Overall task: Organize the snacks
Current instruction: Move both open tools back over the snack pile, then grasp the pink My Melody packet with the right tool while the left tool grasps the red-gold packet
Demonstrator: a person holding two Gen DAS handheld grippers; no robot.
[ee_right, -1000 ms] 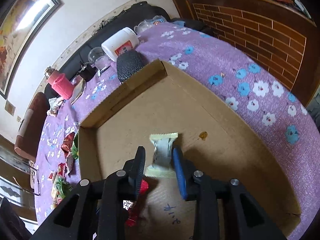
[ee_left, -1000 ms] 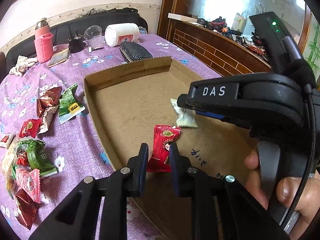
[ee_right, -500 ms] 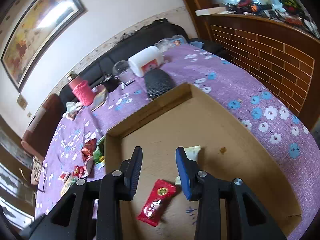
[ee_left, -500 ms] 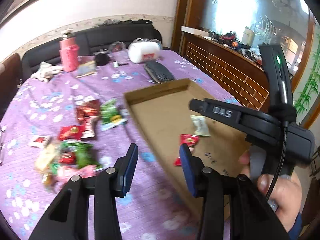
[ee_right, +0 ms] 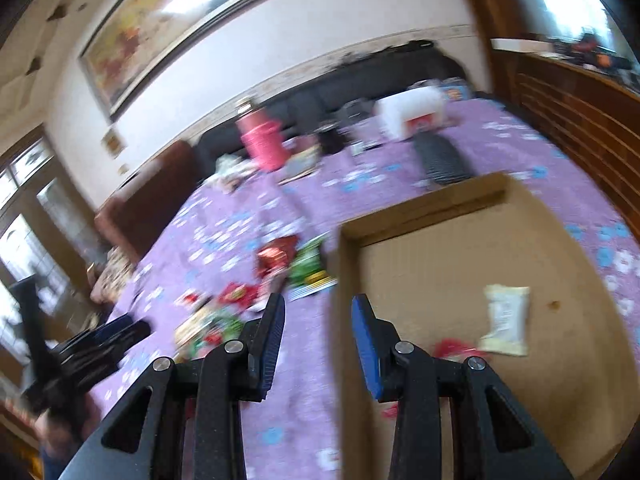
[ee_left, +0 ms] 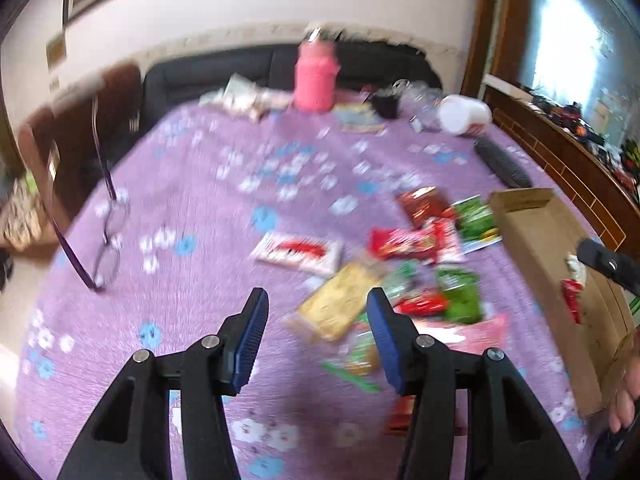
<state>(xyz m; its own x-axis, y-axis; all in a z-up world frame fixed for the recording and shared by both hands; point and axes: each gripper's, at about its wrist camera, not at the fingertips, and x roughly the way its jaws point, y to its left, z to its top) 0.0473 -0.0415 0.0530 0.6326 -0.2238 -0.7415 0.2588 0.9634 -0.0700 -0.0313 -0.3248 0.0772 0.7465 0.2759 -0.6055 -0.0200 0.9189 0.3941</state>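
Snack packets (ee_left: 404,264) lie scattered in a loose heap on the purple flowered tablecloth (ee_left: 208,208), just left of the shallow cardboard tray (ee_left: 532,232): red wrappers, green ones, a yellowish packet (ee_left: 340,300) and a white packet with red print (ee_left: 298,250), all smeared by motion blur. Two snacks are already inside the tray: a pale cream packet (ee_right: 505,320) lying flat on its floor and a red packet (ee_right: 454,349) just beside it, partly hidden behind the right gripper's arm.

Over the heap hangs the left gripper (ee_left: 316,332); its jaws have just been opening and stand apart with nothing pinched, the yellowish packet showing on the cloth between them. The right gripper (ee_right: 318,344) sits above the tray's left wall (ee_right: 346,320), jaws apart and empty, after opening a little. In the right wrist view the left gripper appears as a dark blurred shape at the lower left (ee_right: 100,340); in the left wrist view the tip of the right gripper pokes in at the right edge (ee_left: 608,266), with fingers of a hand (ee_left: 632,384) below it.

At the far end of the table stand a pink bottle (ee_left: 316,76), a white jar on its side (ee_left: 464,114) and a dark case (ee_left: 502,164); a pair of glasses (ee_left: 108,240) lies at the left
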